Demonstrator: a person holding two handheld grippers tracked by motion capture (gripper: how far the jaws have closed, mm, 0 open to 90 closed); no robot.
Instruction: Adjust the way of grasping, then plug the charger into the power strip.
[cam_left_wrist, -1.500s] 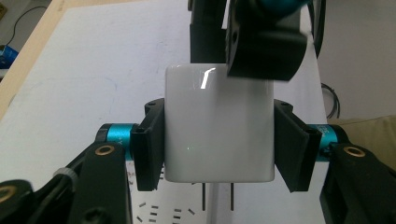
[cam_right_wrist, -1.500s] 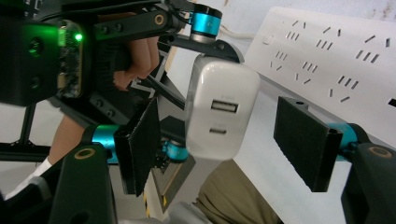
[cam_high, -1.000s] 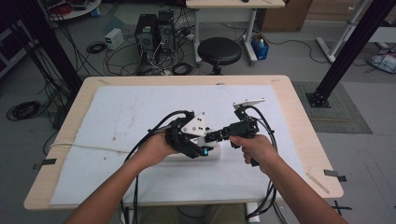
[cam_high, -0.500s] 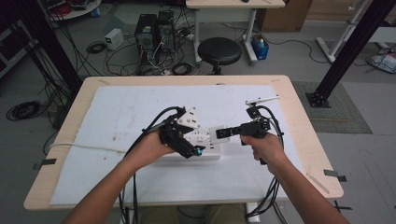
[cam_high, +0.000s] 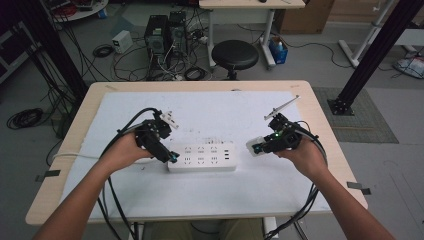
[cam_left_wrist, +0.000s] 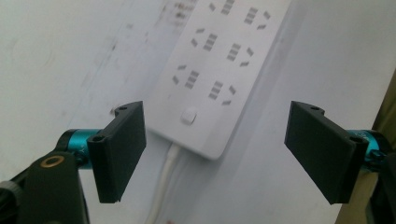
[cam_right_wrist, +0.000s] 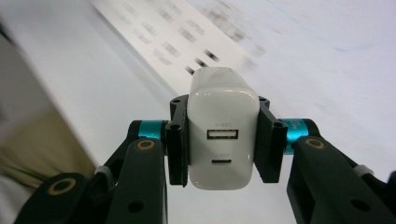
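one charger (cam_right_wrist: 223, 130), one power strip (cam_high: 202, 157), two tongs

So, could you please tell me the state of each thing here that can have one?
Power strip: flat on the table, sockets empty.
Charger: unplugged, held off the strip.
Right gripper: shut on the charger.
Left gripper: open, nothing between its jaws, at the strip's cord end.
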